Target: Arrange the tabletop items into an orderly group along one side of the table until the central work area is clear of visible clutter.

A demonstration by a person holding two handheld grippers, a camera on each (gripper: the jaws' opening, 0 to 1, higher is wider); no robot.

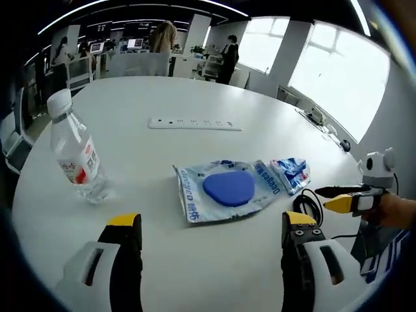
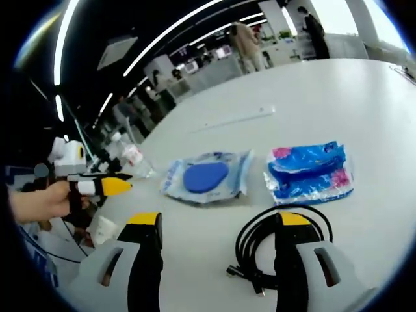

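Note:
On the white table lie a wet-wipes pack with a blue oval lid, a blue tissue packet and a coiled black cable. A clear water bottle stands upright to the left. My left gripper is open, low over the table just short of the wipes pack, and holds nothing. It also enters the right gripper view from the left. My right gripper is open above the cable coil, empty. It enters the left gripper view from the right, held by a hand.
A long white power strip lies farther back on the table. Beyond the table are office desks, monitors and several standing people. Bright windows line the right side. The table edge curves close on the right.

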